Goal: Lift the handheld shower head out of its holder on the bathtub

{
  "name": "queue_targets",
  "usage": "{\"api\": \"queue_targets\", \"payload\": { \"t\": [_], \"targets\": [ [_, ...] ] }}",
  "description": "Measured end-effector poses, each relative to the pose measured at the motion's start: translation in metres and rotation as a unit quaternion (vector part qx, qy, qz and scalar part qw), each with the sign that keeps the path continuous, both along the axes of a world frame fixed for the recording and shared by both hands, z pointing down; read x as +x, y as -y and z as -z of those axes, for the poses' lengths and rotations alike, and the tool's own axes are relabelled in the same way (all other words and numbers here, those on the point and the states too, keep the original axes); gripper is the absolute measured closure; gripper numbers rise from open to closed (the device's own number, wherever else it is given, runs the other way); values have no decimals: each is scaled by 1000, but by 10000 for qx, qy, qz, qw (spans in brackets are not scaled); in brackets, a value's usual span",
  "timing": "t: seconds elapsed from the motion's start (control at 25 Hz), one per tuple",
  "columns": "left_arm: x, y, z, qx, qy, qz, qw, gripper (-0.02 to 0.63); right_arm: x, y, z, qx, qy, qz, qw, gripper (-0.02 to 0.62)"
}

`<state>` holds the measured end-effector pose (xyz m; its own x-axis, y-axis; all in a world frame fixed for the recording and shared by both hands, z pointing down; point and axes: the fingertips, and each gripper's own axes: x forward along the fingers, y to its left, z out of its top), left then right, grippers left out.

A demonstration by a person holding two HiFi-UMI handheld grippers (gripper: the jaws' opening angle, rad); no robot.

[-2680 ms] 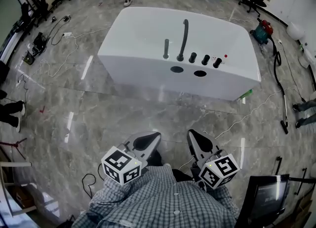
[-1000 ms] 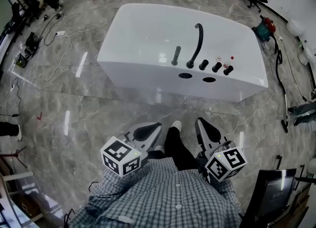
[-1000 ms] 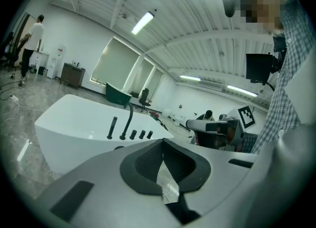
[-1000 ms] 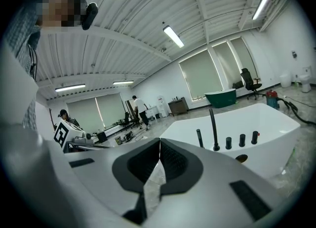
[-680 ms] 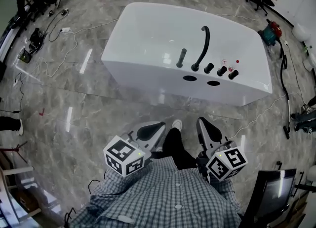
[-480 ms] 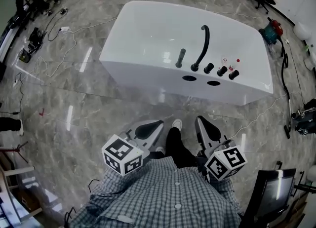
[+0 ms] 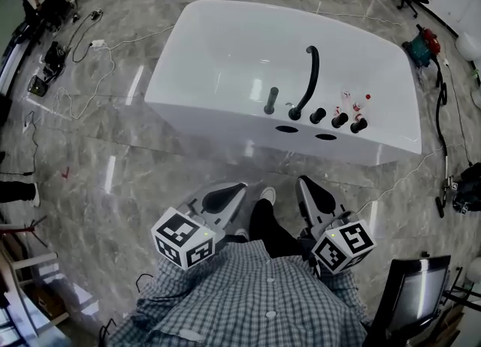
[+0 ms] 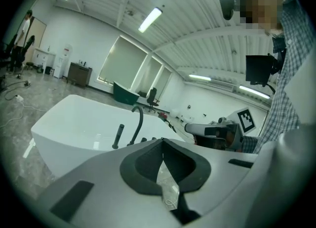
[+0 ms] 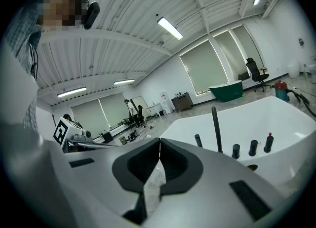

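- The left gripper point(image 7: 234, 189) has its jaws pressed together and empty. It is well short of the white bathtub point(image 7: 218, 105).
- The handheld shower head point(image 7: 270, 101) is a slim dark stick standing upright in its holder on the tub's near rim, just left of the curved spout point(image 7: 310, 75). Its long axis is vertical. It is probably rigid, light and slick, and is best gripped around its exposed shaft.
- The right gripper point(image 7: 304, 185) has its jaws together too, holding nothing.

White bathtub point(image 7: 210, 116), black shower head point(image 7: 270, 99), grey marbled floor point(image 7: 165, 180), grey-checked shirt point(image 7: 248, 293).
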<state>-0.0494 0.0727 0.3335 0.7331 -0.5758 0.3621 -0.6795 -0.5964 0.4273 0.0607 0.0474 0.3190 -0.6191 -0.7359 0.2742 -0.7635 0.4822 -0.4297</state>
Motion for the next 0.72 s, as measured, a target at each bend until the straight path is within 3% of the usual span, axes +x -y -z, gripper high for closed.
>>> {"api": "queue_targets", "payload": {
  "t": [0.16,0.72],
  "targets": [
    [13,38,-2,-47,27,113,9999,597,11,41,1,35,223,155,9996,580],
    [43,144,-6,-55,178,537,9984,597,50,151,-13,-35,79,484,9988,580]
  ]
}}
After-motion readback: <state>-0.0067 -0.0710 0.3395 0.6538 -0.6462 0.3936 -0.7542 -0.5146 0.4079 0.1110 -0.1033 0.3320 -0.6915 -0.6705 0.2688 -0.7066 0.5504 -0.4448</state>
